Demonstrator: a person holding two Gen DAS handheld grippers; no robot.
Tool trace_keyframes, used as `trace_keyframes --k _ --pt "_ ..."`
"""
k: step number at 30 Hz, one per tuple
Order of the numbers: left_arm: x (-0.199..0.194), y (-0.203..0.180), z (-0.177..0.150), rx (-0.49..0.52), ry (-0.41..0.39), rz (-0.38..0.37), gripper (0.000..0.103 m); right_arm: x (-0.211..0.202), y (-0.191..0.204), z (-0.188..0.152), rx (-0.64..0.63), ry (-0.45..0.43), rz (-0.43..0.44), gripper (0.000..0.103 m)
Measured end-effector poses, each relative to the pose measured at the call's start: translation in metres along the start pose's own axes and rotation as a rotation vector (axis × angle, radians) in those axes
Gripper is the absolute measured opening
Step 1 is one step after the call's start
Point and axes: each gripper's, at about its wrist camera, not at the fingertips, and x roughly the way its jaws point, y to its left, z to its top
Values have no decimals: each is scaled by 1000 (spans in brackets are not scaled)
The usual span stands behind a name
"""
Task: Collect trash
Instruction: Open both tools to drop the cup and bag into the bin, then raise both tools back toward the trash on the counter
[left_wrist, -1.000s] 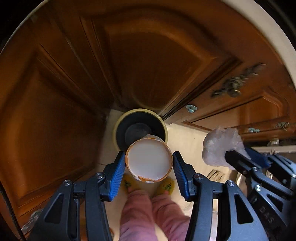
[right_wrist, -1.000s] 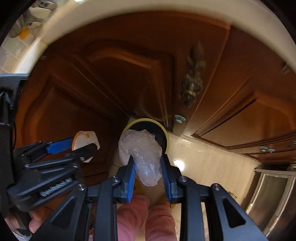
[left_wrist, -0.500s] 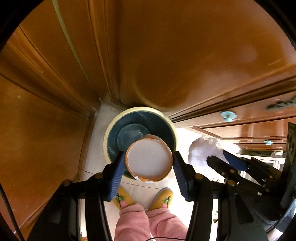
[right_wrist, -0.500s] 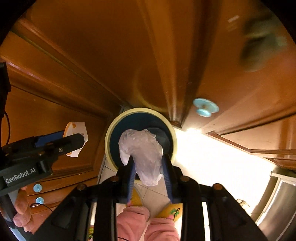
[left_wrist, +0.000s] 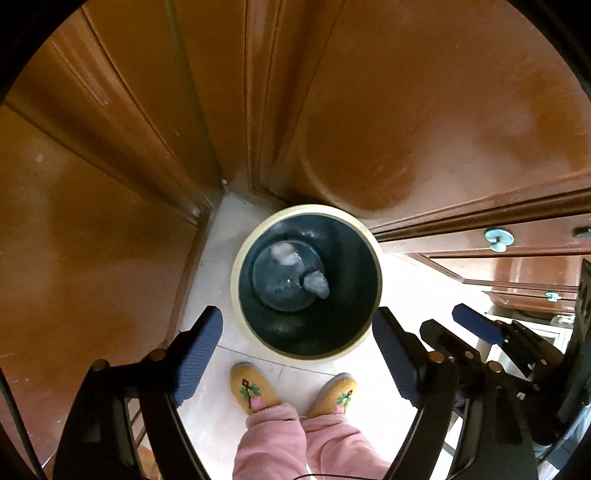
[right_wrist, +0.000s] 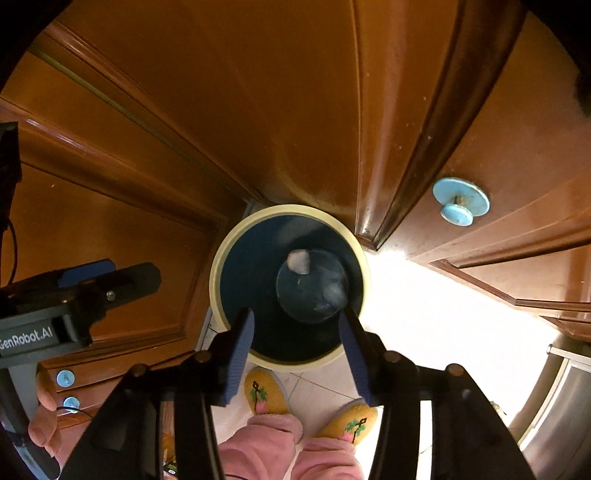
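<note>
Dark blue inside with a cream rim, my round trash bin (left_wrist: 236, 280) stands upright on pale floor tiles, mouth up, in a corner of shiny brown wood cupboards (right_wrist: 184, 147). White "GenRobot.AI" shows on my left gripper (right_wrist: 107, 277). Its jaws have just sprung wide, nothing between them. My right gripper (right_wrist: 297, 354) has just been opening too, part way, empty. Two pale lumps of trash (left_wrist: 316, 286) lie at the bin's bottom.
</note>
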Motion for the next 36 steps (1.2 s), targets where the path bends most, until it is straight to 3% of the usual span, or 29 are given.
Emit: trace_keyframes --k 6,14,30,36 --pt "-28 -6 0 12 -29 14 82 -18 1 -2 15 -5 1 49" --pt "-102 -25 -4 45 -85 5 82 -71 8 -9 54 -9 12 49" --pt "-300 -72 -22 151 -211 8 82 -275 55 -16 49 -134 -19 49" --pt "-362 -80 -19 159 -255 18 82 -329 65 -11 52 -191 -45 49"
